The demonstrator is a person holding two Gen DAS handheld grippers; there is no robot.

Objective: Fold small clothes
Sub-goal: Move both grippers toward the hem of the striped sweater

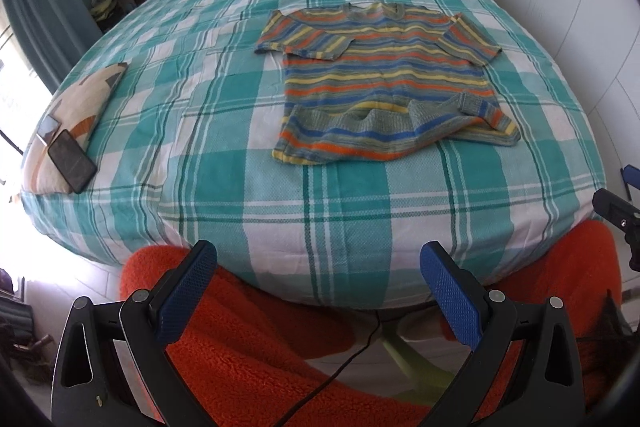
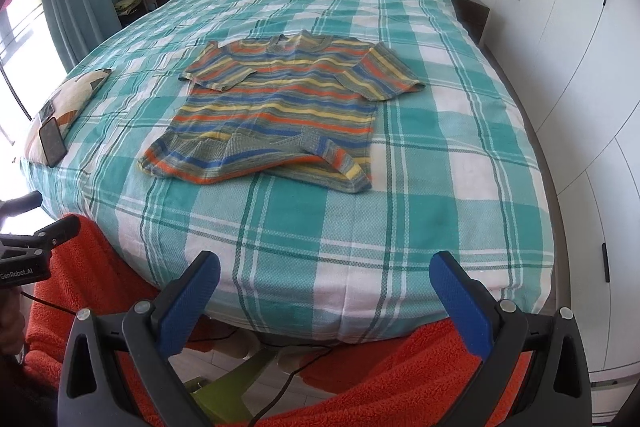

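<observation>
Your left gripper (image 1: 318,291) has black plastic arms with triangular cut-outs, round silver rivets at the joints, and blue fingers (image 1: 188,291) with a dimpled grip face. Your right gripper (image 2: 326,301) is built the same: black frame, silver rivets, textured blue pads (image 2: 460,301). White "GenRobot.AI" lettering marks a black housing. Orange fleece trousers (image 1: 248,359) cover your legs.

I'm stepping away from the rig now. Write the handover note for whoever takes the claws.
Left claw: open, holding nothing, short of the bed's near edge.
Right claw: open, holding nothing, same spot.
Striped sweater: lies face up mid-bed on the teal plaid bedspread, sleeves spread, hem partly flipped up and rumpled.
Done: laid out only; no fold yet.
Left: smooth the hem, fold sleeves in, fold the body.
</observation>
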